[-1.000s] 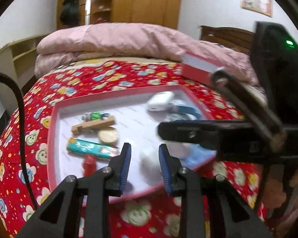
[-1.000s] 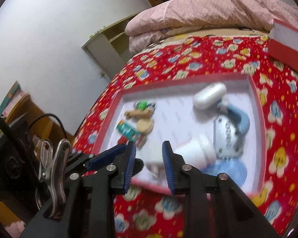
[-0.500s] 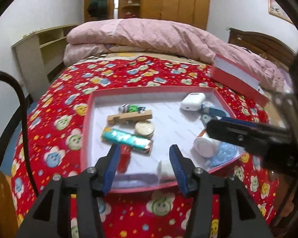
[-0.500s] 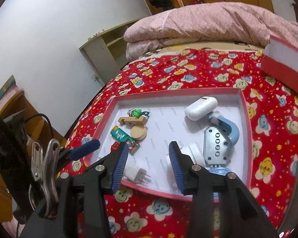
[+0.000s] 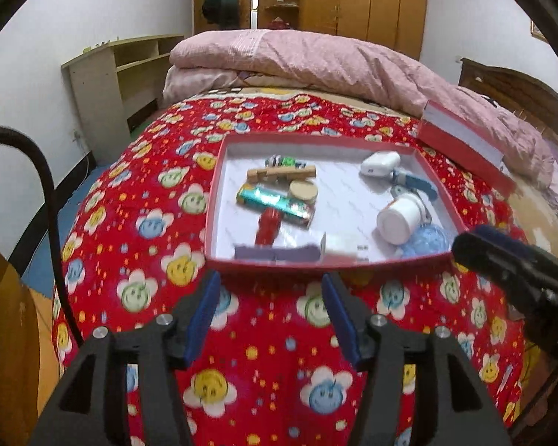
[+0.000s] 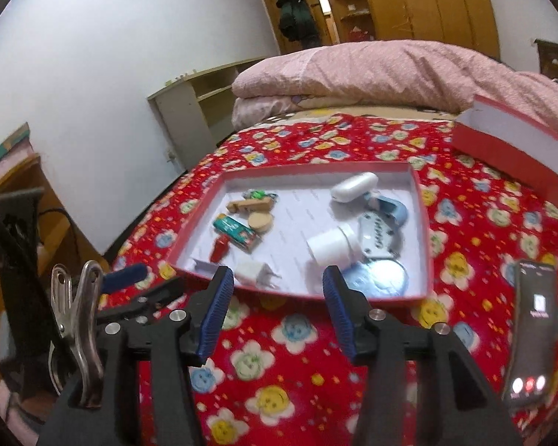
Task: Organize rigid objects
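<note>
A red-rimmed tray [image 5: 327, 264] [image 6: 424, 223] lies on the flowered bedspread. It holds a white charger plug [image 5: 344, 247] [image 6: 253, 273], a white bottle [image 5: 400, 219] [image 6: 329, 247], a white earbud case [image 5: 379, 163] [image 6: 353, 187], a green tube [image 5: 271, 200] [image 6: 236, 228], a red piece [image 5: 268, 225] and a wooden clip [image 5: 279, 174]. My left gripper [image 5: 269, 290] hovers just short of the tray's front rim, its jaws opening with nothing between them. My right gripper [image 6: 279, 278] is beside it, also opening and holding nothing.
A red box lid [image 5: 461, 141] [image 6: 513, 148] rests at the back right of the bed. A lit phone [image 6: 532, 334] lies on the spread at the right. Folded pink quilt [image 5: 316, 59] at the head; open shelf [image 5: 104, 74] along the left wall.
Both grippers have drawn back from over the tray to the spread in front of it, and their jaws have widened. The white charger plug stays at the tray's front.
</note>
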A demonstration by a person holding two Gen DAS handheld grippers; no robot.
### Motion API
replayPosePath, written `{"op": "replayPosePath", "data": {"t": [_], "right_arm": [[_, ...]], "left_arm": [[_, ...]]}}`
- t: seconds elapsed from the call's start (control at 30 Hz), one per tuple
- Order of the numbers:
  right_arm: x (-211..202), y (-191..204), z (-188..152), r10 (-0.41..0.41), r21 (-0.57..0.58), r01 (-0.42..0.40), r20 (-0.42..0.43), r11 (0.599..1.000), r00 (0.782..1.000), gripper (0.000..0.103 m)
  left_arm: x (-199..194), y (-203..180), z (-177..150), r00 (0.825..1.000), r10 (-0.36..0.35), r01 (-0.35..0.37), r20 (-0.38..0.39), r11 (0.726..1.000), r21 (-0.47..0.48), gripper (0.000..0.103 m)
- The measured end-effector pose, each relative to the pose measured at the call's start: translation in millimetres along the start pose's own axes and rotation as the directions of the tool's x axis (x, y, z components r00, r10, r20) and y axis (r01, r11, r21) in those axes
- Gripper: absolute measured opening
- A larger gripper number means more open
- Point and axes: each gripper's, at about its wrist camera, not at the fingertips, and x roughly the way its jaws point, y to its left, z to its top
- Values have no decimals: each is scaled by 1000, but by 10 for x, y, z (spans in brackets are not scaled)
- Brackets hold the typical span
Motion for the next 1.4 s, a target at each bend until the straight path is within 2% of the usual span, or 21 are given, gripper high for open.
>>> {"op": "replayPosePath", "data": {"t": [0.17, 0.3, 0.6, 0.67, 0.8, 1.0, 1.4], "right_arm": [[-34, -51, -276, -126, -11, 126, 20, 992, 992, 53], [70, -105, -454, -216, -42, 216, 4, 975, 976, 53], [283, -219, -603, -320, -51, 319, -16, 946, 947, 53], [323, -252, -625, -326, -44, 325, -28, 945, 945, 54], [447, -334, -699, -328, -15, 328, -76, 945, 942, 59], [465, -351, -720, -338, -13, 338, -65, 941, 939, 65], [469, -340, -717, -341, -16, 341, -64, 940, 938, 70]], "left_arm": [[60, -57, -187, 999, 9, -9, -35, 1000, -1, 60], [119, -120, -250, 999, 28, -27, -43, 999, 20, 60], [349, -196, -338, 996, 48, -45, -80, 998, 39, 60], [424, -193, -371, 994, 55, -51, -96, 998, 36, 60], [435, -190, -394, 995, 64, -61, -74, 997, 36, 67], [456, -125, -417, 997, 64, -65, -53, 998, 1, 78], [450, -131, -422, 997, 69, -69, -45, 998, 6, 79]]}}
